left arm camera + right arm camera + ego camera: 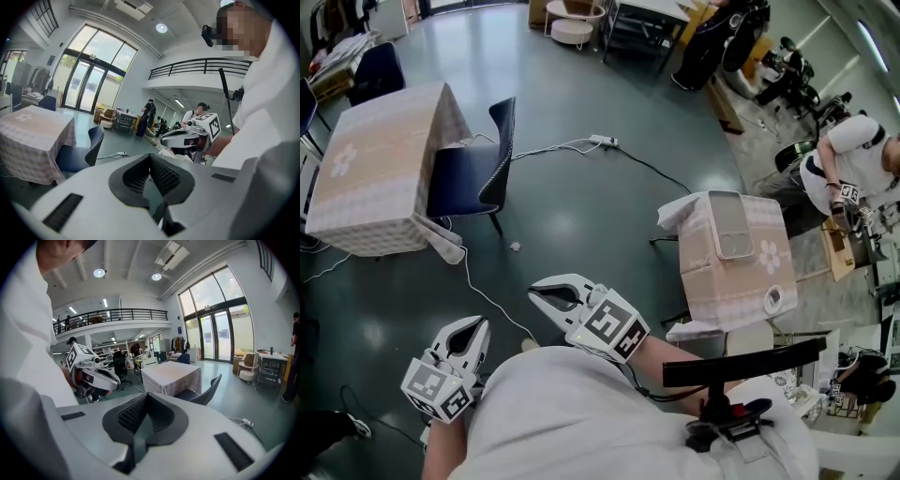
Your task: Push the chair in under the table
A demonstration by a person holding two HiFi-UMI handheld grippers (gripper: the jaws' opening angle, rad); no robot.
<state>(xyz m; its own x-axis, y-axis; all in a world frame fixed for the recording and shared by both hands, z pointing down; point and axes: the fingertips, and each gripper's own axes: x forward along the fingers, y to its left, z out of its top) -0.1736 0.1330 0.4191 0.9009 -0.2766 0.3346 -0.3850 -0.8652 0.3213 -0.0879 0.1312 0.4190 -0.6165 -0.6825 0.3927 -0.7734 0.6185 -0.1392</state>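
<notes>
A dark blue chair [473,169] stands on the grey floor with its seat partly under the table [366,173], which wears a pink checked cloth. Both grippers hover well short of it, low in the head view. My left gripper [478,324] is shut and holds nothing; my right gripper [534,293] beside it is also shut and empty. In the left gripper view the left gripper [150,157] points past the chair [77,157] and table [33,136]. In the right gripper view the right gripper [146,395] faces the table [171,376] and chair [206,390].
A white cable with a power strip [602,142] snakes over the floor near the chair. A second small cloth-covered table [736,262] stands to my right. A person [853,159] sits at the far right. More chairs [375,66] stand behind the table.
</notes>
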